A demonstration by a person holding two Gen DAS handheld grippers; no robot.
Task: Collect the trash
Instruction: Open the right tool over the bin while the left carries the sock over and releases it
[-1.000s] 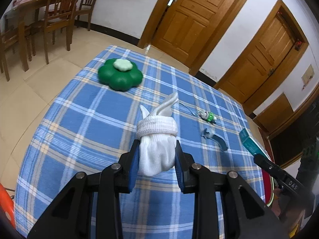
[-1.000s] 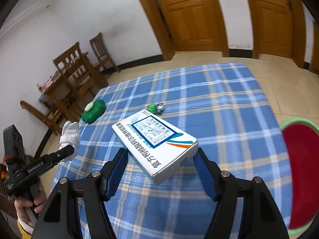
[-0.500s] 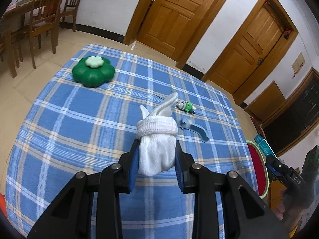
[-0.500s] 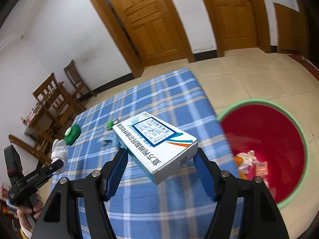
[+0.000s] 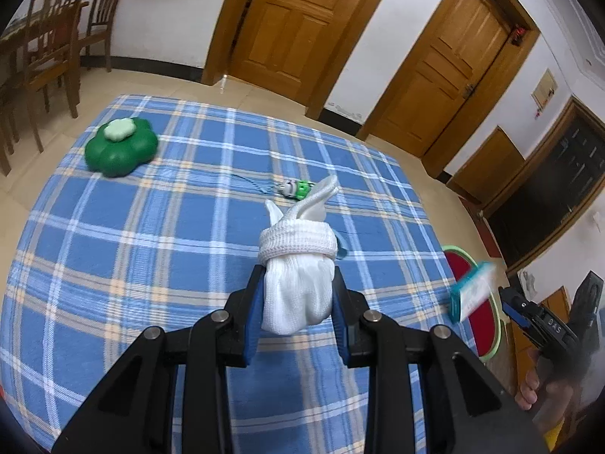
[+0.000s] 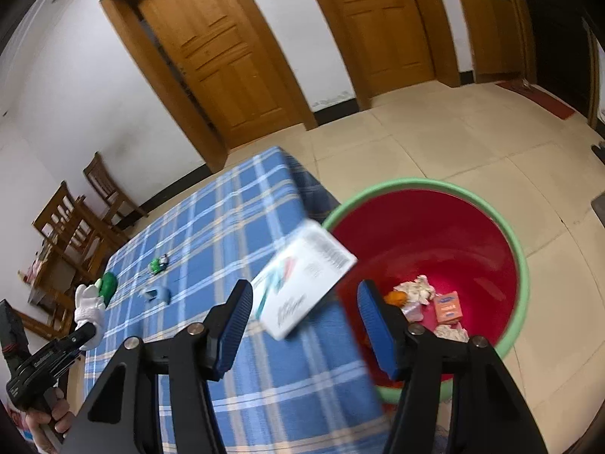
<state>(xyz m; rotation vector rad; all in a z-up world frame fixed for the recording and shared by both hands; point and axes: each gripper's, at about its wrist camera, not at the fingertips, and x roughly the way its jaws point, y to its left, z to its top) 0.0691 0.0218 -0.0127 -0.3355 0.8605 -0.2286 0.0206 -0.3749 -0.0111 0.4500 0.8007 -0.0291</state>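
Observation:
My left gripper is shut on a rolled white glove and holds it above the blue plaid table. My right gripper is open; the white and teal box is loose between its jaws, blurred and tilted, at the table's edge beside the red bin with a green rim. The bin holds crumpled paper and an orange carton. In the left wrist view the box hangs in the air over the bin.
On the table lie a green flower-shaped container, a small green and white toy with a cord, and a blue-grey scrap. Wooden chairs stand at the far left. Wooden doors line the back wall.
My right gripper has swung to the bin and opened; the box has left its jaws and tumbles. My left gripper has kept the glove and turned to the right.

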